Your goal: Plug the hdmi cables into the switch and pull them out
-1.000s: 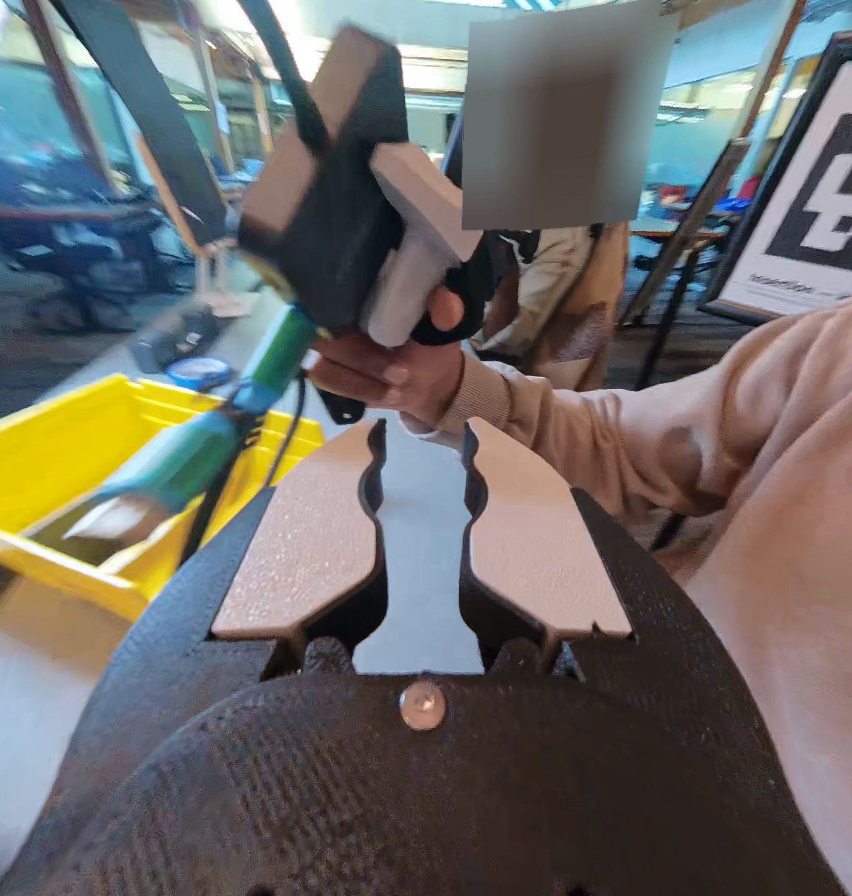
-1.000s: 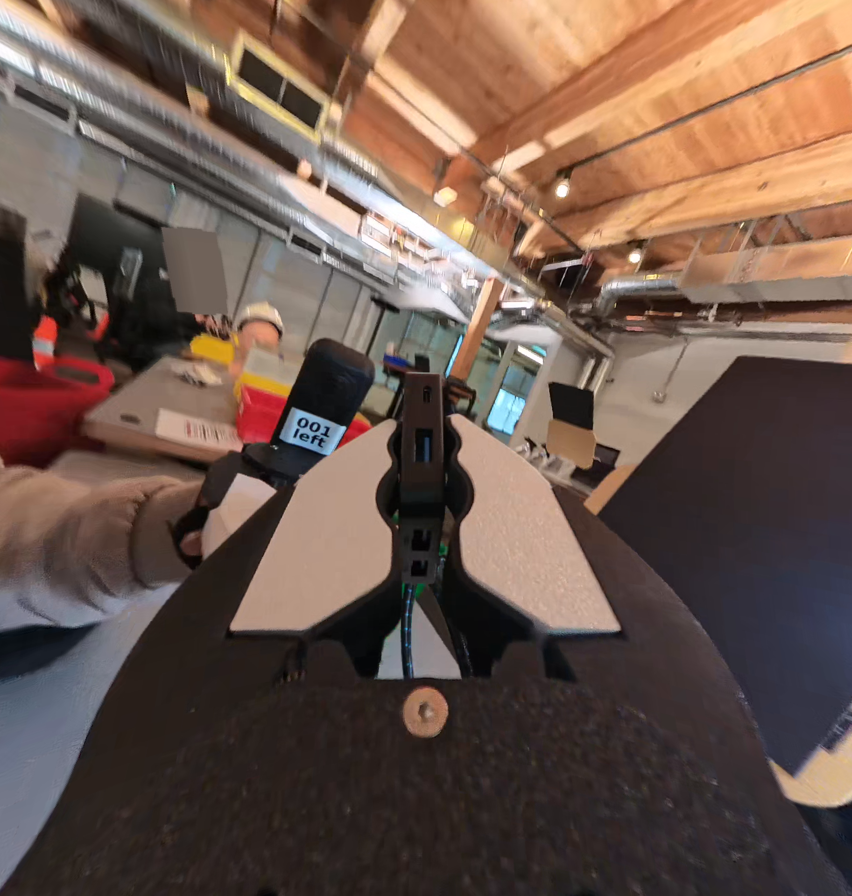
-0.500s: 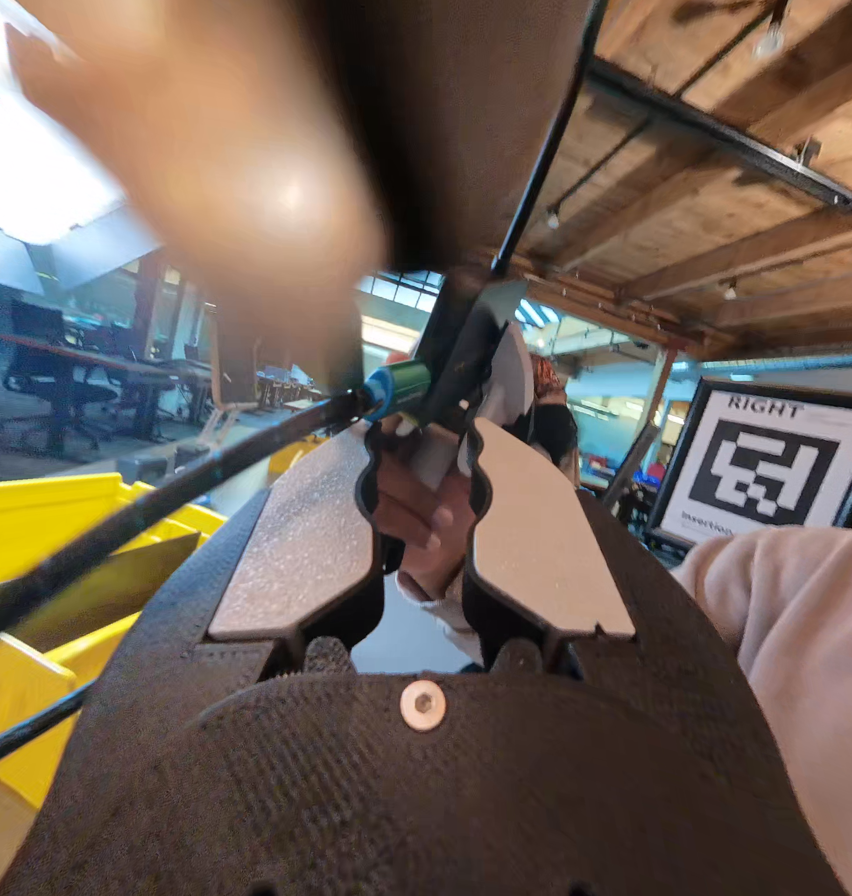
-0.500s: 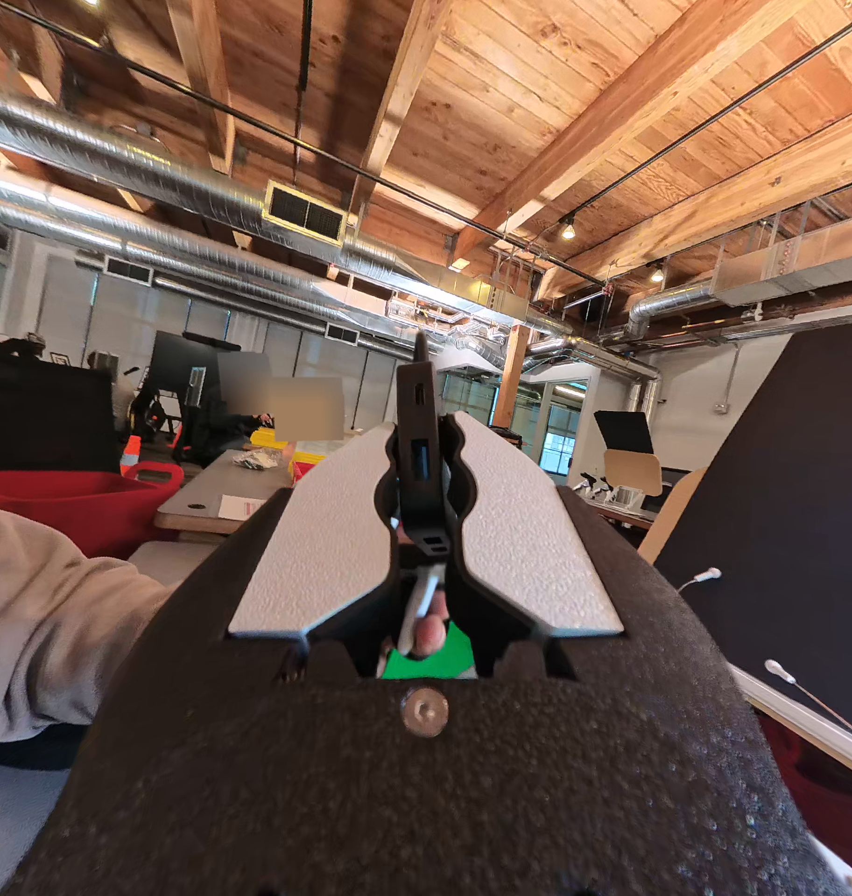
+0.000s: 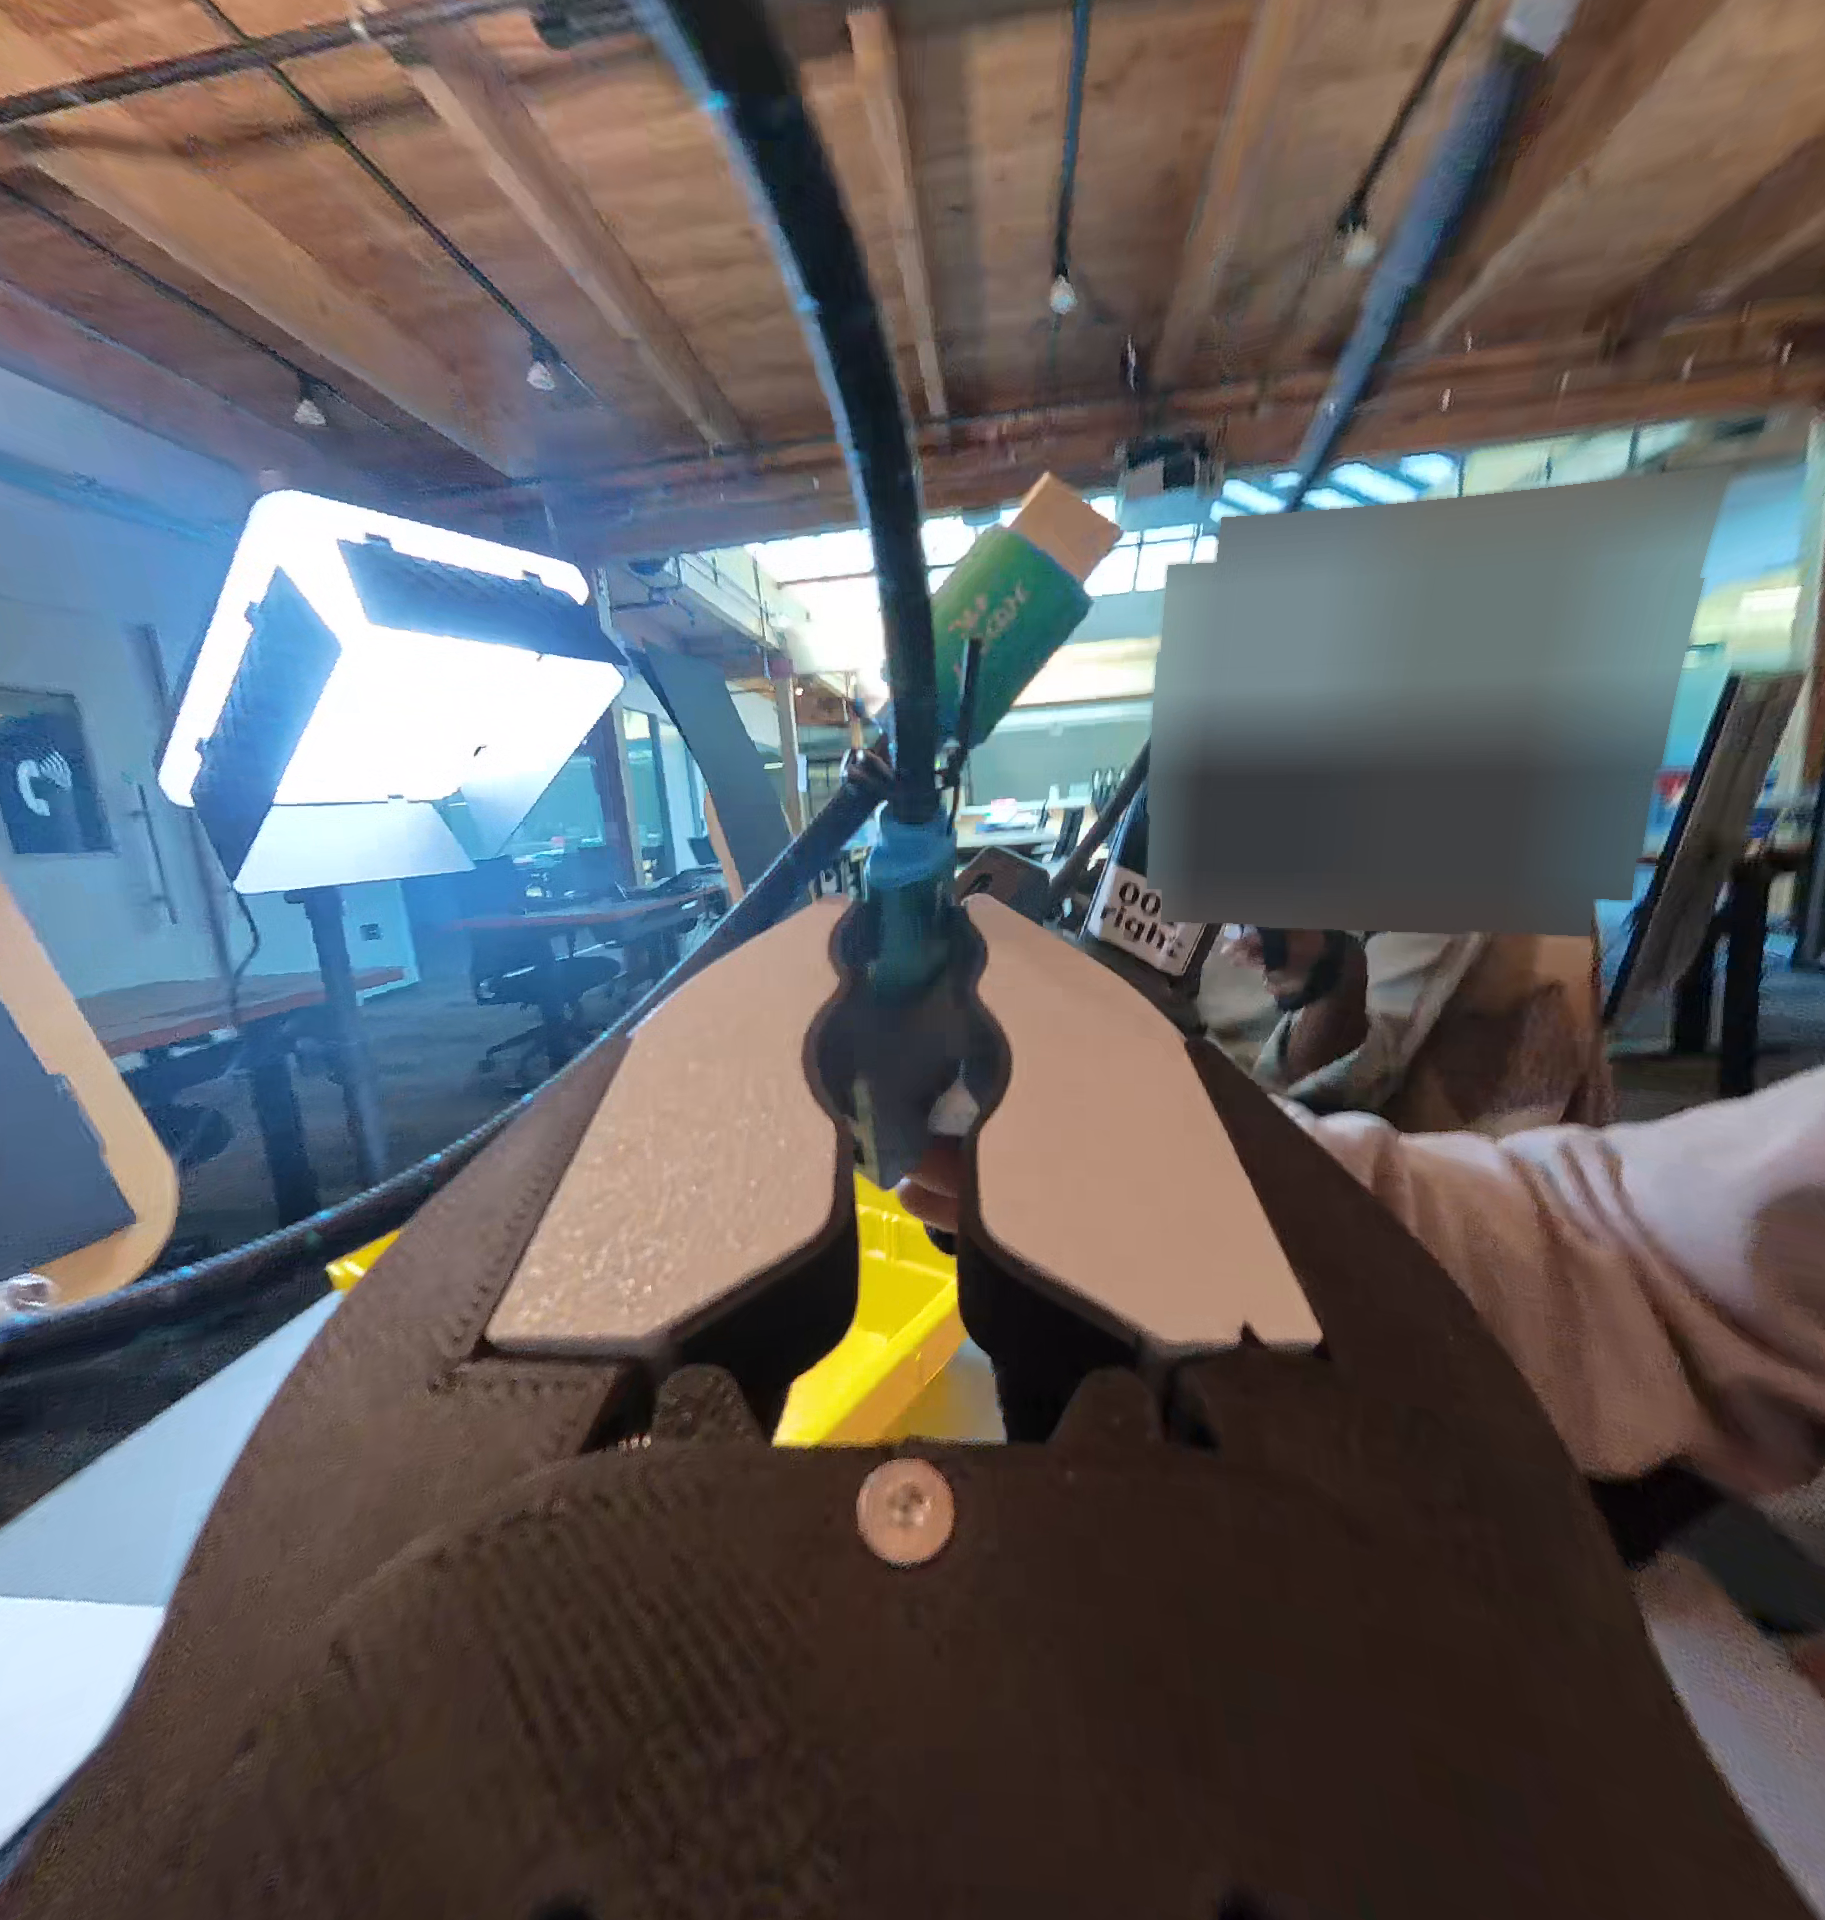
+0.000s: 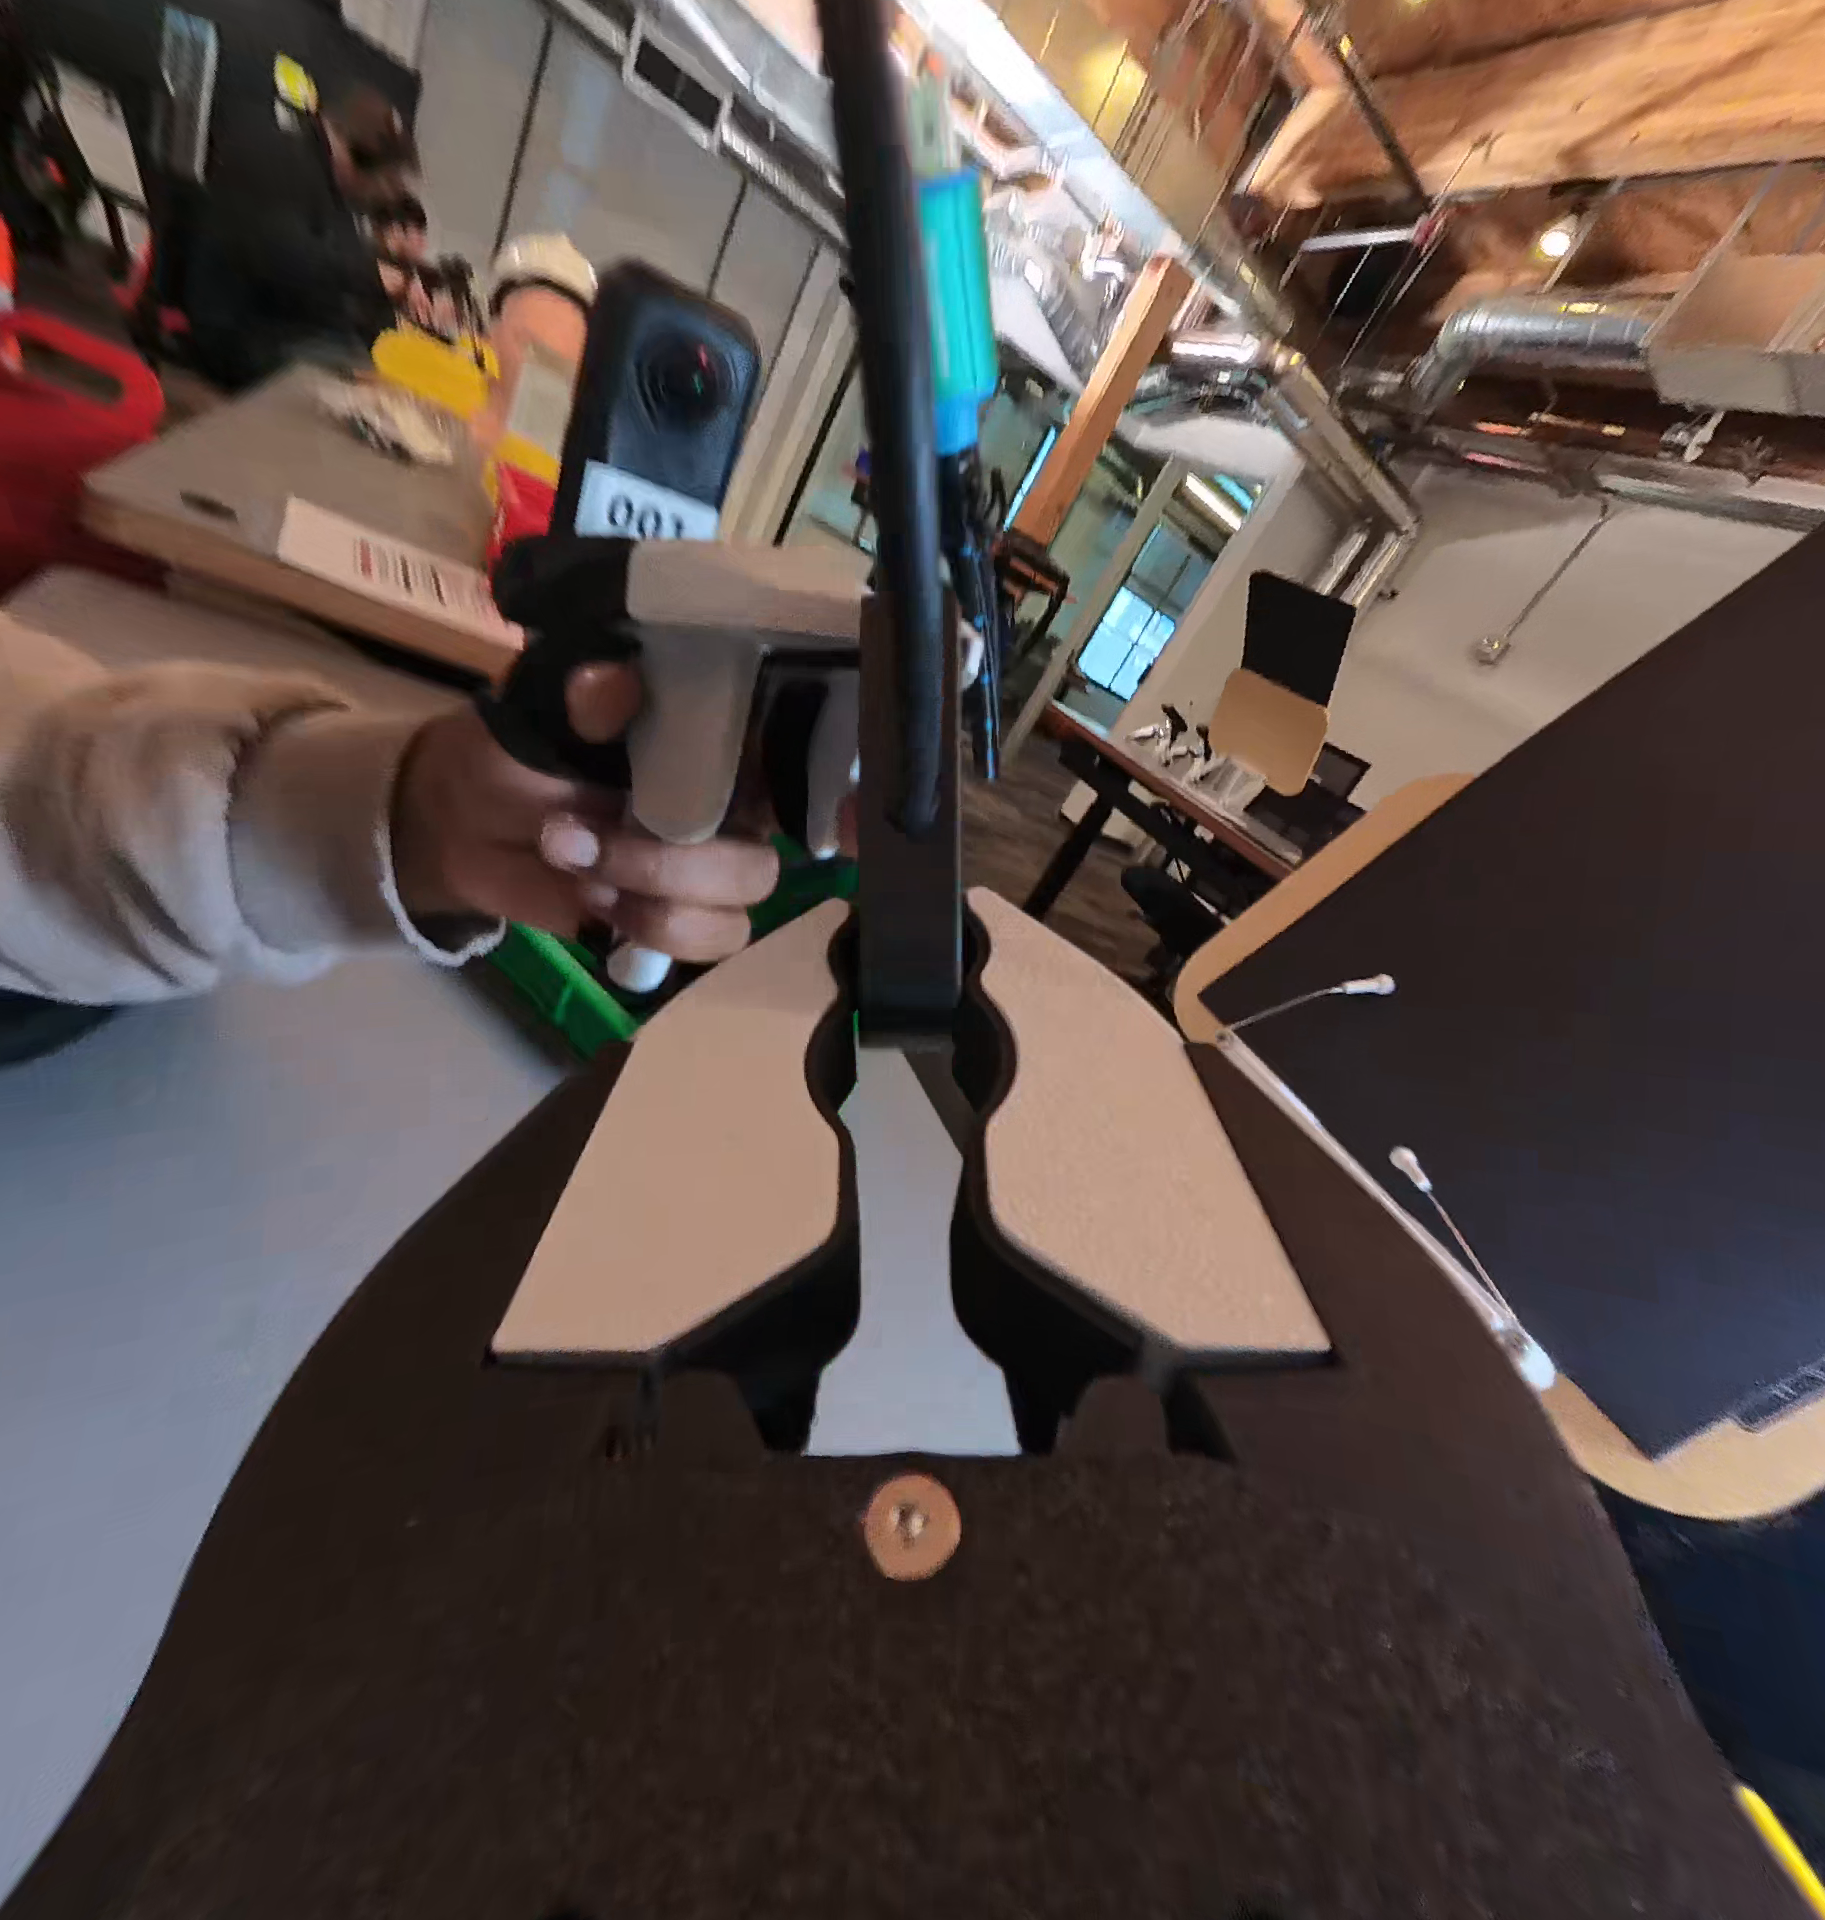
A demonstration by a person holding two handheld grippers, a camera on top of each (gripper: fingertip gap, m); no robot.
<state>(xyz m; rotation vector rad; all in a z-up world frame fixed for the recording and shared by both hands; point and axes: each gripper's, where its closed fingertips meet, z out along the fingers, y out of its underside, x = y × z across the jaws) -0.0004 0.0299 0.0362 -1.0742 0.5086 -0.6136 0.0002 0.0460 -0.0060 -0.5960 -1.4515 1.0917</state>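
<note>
In the left wrist view my left gripper [image 5: 908, 935] is shut on a teal HDMI plug [image 5: 906, 873], and its black cable [image 5: 846, 364] rises from it. A second green plug [image 5: 1007, 623] with a gold tip hangs just behind. In the right wrist view my right gripper [image 6: 908, 920] is shut on the thin black switch [image 6: 923, 831], held edge-on and upright. A black cable [image 6: 887, 416] runs up along it, with a blurred teal plug [image 6: 955, 301] beside it. A hand holds the left gripper's handle [image 6: 679, 707] just left of the switch. Its fingertips are hidden behind the switch.
A yellow bin [image 5: 866, 1340] lies below the left gripper. A green bin [image 6: 565, 987] sits on the grey table [image 6: 212, 1195]. A black board with a tan edge [image 6: 1510, 1039] stands to the right. A bright light panel [image 5: 388, 665] stands at the left. The left gripper's tips are roughly 5 centimeters from the right gripper's.
My left gripper was open and has shut on the teal plug. Both grippers have swung, so the views now show each other closer. The right gripper still holds the switch.
</note>
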